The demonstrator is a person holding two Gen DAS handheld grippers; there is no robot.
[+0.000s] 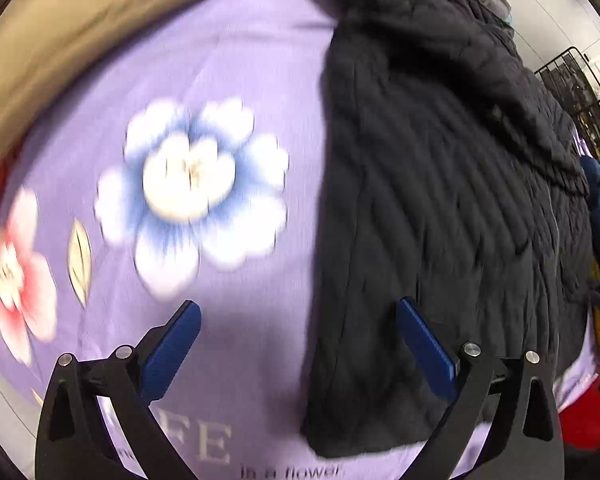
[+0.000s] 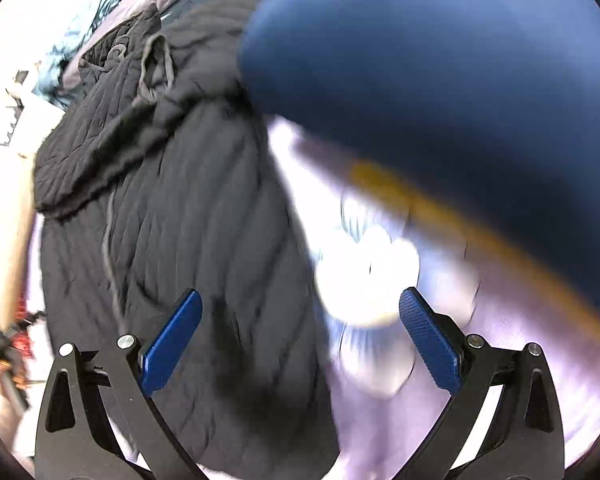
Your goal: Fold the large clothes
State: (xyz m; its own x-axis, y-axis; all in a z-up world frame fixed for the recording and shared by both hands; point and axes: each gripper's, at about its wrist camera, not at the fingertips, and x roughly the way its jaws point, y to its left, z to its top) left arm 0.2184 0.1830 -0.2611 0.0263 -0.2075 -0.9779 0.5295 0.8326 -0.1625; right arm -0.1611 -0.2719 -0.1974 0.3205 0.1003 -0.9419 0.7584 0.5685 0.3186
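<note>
Lavender floral sheet spread across the work surface, printed with a large blue-white flower; whether bed or counter underneath, cannot tell. Black quilted jacket laid lengthwise on the sheet, right of the flower in the left wrist view, hood end far, hem near. Long left edge straight and doubled-looking; judged partly folded lengthwise, crosswise folds still to do. Hood and drawcords bunched at the far end, not yet tidied. Blue sleeve of the person close across the right wrist view. Left hand-held gripper spread wide above the jacket's left edge, gripping nothing. Right hand-held gripper likewise spread wide, empty, over the jacket's right edge.
</note>
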